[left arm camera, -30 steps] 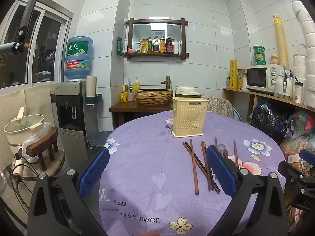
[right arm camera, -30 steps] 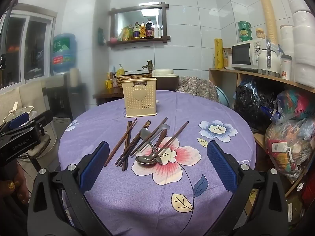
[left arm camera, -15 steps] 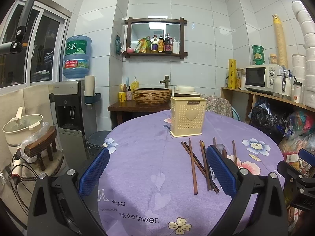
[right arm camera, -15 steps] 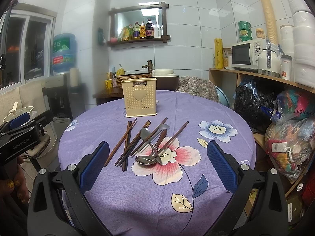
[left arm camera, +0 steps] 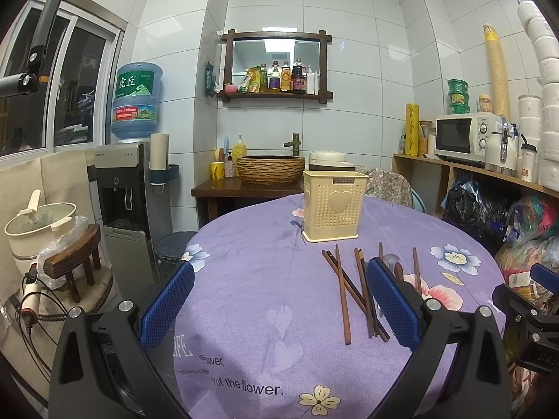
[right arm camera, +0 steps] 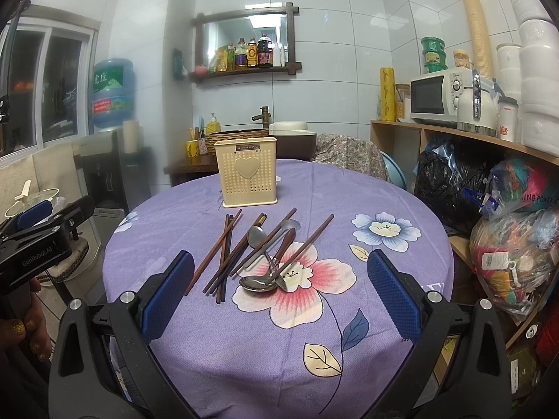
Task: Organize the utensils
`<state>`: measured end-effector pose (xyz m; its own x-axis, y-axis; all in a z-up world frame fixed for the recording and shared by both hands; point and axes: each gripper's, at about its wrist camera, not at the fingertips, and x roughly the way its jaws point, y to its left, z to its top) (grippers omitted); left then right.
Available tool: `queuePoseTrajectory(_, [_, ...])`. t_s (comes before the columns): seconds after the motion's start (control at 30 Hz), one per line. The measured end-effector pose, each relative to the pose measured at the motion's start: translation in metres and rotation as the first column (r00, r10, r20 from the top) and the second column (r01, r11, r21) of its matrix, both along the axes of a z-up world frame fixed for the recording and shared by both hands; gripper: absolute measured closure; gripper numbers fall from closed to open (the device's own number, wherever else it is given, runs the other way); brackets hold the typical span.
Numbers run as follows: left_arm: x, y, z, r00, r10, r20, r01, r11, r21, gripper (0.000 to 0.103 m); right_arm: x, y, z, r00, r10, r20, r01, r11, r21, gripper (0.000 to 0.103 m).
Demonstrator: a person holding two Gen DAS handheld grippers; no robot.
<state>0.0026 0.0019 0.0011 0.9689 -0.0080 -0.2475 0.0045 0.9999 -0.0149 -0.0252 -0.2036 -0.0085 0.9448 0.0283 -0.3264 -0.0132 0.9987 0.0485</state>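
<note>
- Little has shifted since the earlier frames: in the left wrist view the utensil holder [left arm camera: 331, 206] sits a touch lower and nearer the middle than a second ago; the right wrist view matches its earlier frames almost exactly.
- Left gripper [left arm camera: 279, 302] hovers above the near left part of the round table, jaws spread wide with nothing between the blue pads [left arm camera: 167, 303]; its right pad overlaps the edge of the utensil pile in the picture, though contact cannot be told.
- Right gripper [right arm camera: 279, 291] hangs over the near edge of the purple flowered tablecloth [right arm camera: 244, 342], jaws likewise wide apart and empty; the pile lies ahead of it, between the two pads in the picture.
- Cream perforated utensil holder [right arm camera: 247, 171], with a raised heart on its front, stands upright toward the far side of the table.
- Brown chopsticks [right arm camera: 223, 253] lie loose on the cloth just in front of the holder, fanned and crossing one another; one more chopstick [right arm camera: 304, 246] lies apart at the right of the pile.
- Two metal spoons [right arm camera: 258, 282] rest among them on the pink flower print, bowls overlapping the sticks.
- Beyond the table, a microwave [right arm camera: 435, 96] stands on the wooden shelf at right; a water dispenser [left arm camera: 120, 188] carrying a blue bottle stands at left.
</note>
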Motion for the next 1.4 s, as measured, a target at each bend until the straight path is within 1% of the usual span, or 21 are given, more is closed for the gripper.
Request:
queuePoseTrajectory(0.97, [0.001,0.0,-0.005,1.0,0.004,-0.011,-0.004,1.0,0.002,0.005,0.001,0.0,0.0,1.0,0.0,-0.004,0.0,1.0,0.001,0.005])
queuePoseTrajectory(1.07, [0.001,0.0,-0.005,1.0,0.005,-0.011,-0.005,1.0,0.003,0.005,0.001,0.001,0.004,1.0,0.0,-0.004,0.0,1.0,0.0,0.005])
queuePoseTrajectory(1.1, [0.001,0.0,-0.005,1.0,0.005,-0.011,-0.005,1.0,0.003,0.005,0.001,-0.001,-0.001,1.0,0.0,-0.004,0.0,1.0,0.0,0.005])
queuePoseTrajectory(1.23, [0.001,0.0,-0.005,1.0,0.005,-0.012,-0.005,1.0,0.003,0.005,0.002,0.0,0.0,1.0,-0.001,-0.007,0.001,1.0,0.0,0.005])
queuePoseTrajectory(1.4, [0.001,0.002,-0.007,1.0,0.01,-0.012,-0.01,1.0,0.006,0.005,0.007,0.004,-0.008,1.0,-0.004,-0.01,0.004,1.0,-0.001,0.005])
